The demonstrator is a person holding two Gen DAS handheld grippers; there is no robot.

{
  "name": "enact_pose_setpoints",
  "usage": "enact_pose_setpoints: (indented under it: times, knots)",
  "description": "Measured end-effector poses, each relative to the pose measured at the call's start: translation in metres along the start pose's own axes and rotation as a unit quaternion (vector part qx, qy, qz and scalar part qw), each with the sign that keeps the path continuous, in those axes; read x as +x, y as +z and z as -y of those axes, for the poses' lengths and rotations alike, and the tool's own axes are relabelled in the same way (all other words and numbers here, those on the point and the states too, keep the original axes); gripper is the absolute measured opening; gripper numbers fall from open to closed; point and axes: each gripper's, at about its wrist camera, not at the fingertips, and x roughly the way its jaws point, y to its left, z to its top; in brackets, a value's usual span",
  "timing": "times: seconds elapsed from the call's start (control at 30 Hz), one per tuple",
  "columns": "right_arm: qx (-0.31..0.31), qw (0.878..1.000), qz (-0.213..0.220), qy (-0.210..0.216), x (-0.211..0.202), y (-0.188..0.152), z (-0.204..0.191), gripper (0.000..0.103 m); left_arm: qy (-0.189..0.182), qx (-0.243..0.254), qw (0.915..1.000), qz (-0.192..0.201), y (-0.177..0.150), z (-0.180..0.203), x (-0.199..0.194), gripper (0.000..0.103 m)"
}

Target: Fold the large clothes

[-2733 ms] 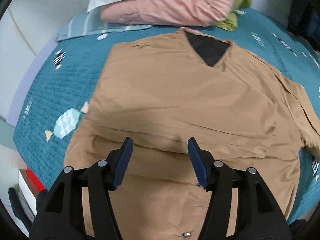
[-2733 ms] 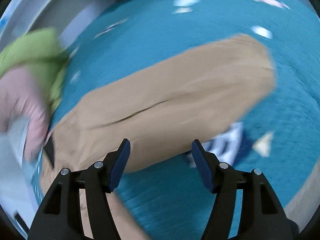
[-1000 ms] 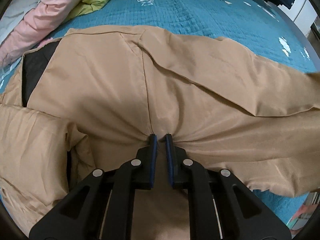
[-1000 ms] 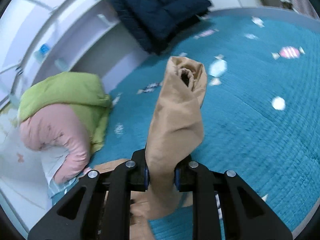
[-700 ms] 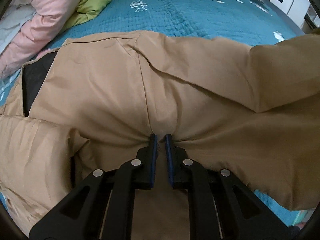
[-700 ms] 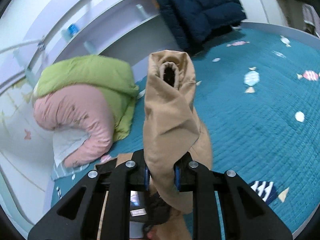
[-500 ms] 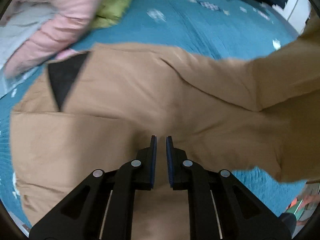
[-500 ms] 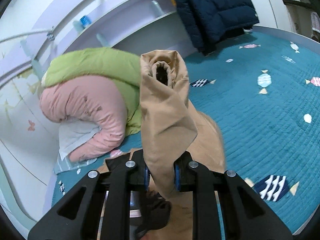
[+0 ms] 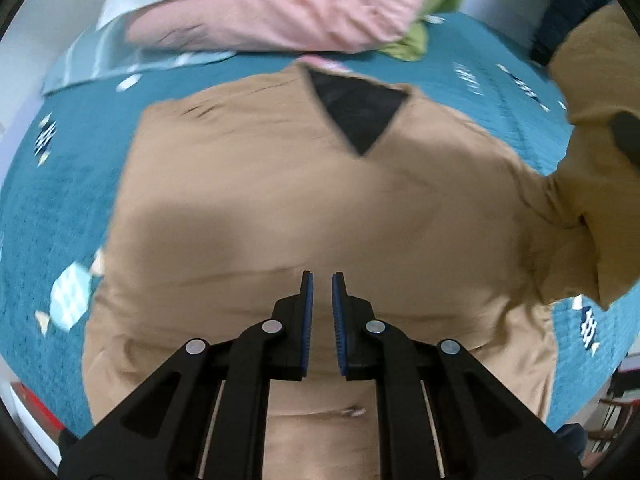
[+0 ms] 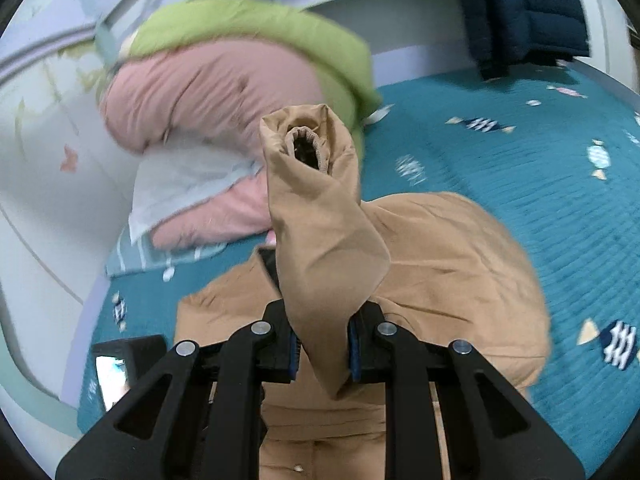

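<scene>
A tan jacket (image 9: 280, 200) with a dark V neck lies spread on the teal bedspread (image 9: 60, 208). My left gripper (image 9: 321, 284) is shut with nothing between its pads, hovering over the jacket's middle. My right gripper (image 10: 322, 344) is shut on the jacket's sleeve (image 10: 320, 216), which stands up out of the jaws with its ribbed cuff open at the top. The lifted sleeve also shows at the right edge of the left wrist view (image 9: 596, 120). The jacket body (image 10: 440, 264) lies below the right gripper.
A pink and green bundle of bedding (image 10: 224, 80) and a pale sheet (image 10: 184, 188) lie at the head of the bed. A dark blue coat (image 10: 524, 12) hangs at the back right. White wall shelving (image 10: 48, 92) runs along the left.
The left gripper has let go of the jacket's middle and swung back to face the collar. The right gripper has carried the raised sleeve inward over the jacket body.
</scene>
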Motion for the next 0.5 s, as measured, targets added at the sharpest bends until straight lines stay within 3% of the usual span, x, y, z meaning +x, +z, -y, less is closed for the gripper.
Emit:
enact_pose_setpoints:
  times: [0.4,0.5]
  knots:
    - [-0.063,0.991,-0.12,0.008,0.111,-0.064,-0.07,0.021,0.033,-0.089,0.9955,-0.008,-0.023,-0.114,0.001,0.012]
    - [-0.046,0.982,-0.18,0.042,0.13,-0.075,-0.07,0.046,0.022,-0.104,0.9943,-0.008,-0.024,-0.128,0.0,0.012]
